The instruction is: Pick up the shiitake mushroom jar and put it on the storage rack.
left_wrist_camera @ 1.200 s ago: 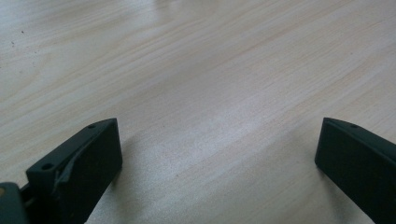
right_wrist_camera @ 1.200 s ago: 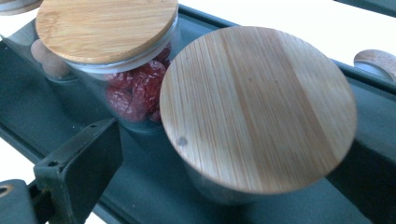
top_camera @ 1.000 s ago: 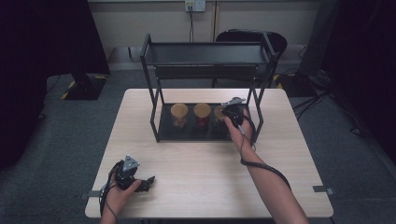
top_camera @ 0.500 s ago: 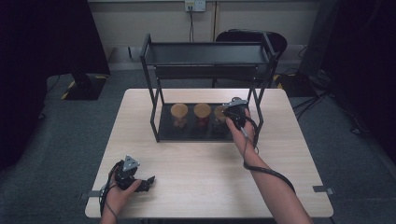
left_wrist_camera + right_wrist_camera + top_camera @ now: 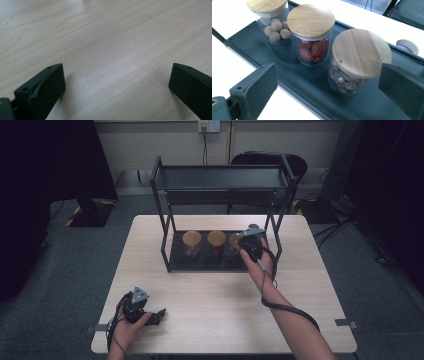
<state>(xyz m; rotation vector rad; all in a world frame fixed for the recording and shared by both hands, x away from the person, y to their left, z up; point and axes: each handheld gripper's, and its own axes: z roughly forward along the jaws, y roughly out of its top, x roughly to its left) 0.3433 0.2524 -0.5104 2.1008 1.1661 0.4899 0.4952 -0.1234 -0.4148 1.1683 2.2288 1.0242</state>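
The jar [image 5: 359, 62] nearest the right gripper holds brown dried pieces under a round wooden lid and stands upright at the right centre of the right gripper view, on the rack's dark lower shelf [image 5: 294, 85]. Its long axis is vertical, so it offers its round glass side to the jaws. It lies ahead of the right gripper [image 5: 327, 95] and to the right of the midline between the 2 jaws, closer to the right jaw than to the left. The jaws are spread wide with nothing between them, wide enough, by my judgement, to take the jar if the gripper shifts right and goes forward and down.

To the jar's upper left in that view stand 2 more lidded jars in a row: a red-fruit jar [image 5: 313, 37] just beside it and a jar of round brown balls [image 5: 274, 25] beyond. A 4th lid [image 5: 408, 46] peeps over the far edge of the shelf at right.

In the high view the jar [image 5: 235, 242] is at centre, just left of the right gripper [image 5: 252, 240], under the rack [image 5: 220, 177]. The left gripper [image 5: 157, 312] rests at lower left on the counter [image 5: 215, 295], well apart from the rack, jaws likewise wide apart and empty, so the right hand is plainly the nearer.
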